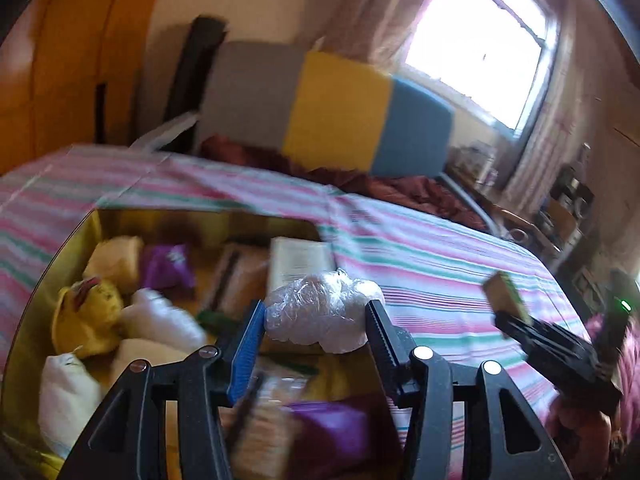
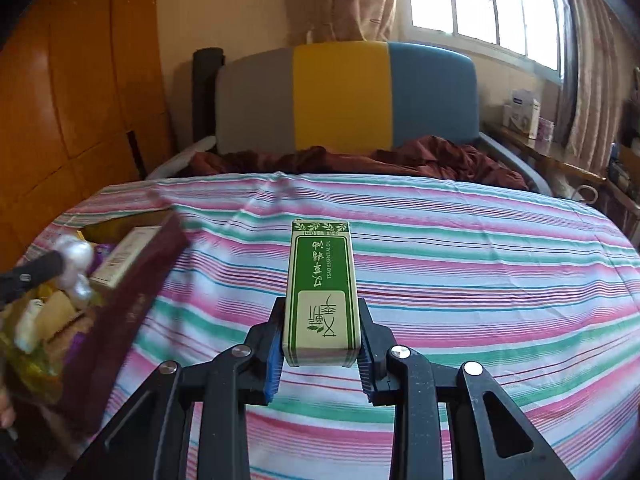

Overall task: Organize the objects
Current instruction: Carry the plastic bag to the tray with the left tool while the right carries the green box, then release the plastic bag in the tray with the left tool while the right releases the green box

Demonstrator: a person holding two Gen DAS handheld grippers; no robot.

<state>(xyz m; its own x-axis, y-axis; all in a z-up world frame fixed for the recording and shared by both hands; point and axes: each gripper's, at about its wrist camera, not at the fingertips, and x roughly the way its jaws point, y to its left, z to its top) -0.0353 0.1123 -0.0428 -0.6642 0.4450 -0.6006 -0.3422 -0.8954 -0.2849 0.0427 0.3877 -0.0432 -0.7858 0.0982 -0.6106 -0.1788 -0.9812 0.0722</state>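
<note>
L gripper (image 1: 316,320) is clamping a crinkly plastic wad (image 1: 320,312) btwn its fingertips, hanging over the open box (image 1: 24,320) of items. R gripper (image 2: 320,340) is gripping a green carton (image 2: 320,292) upright above the striped sheet (image 2: 480,260).

Daylight pouring in from the window (image 1: 476,44), blowing out white in the left view, motion blur smearing the box (image 1: 52,264) contents, right view staying sharper, fisheye bending edges, corners darkening.
</note>
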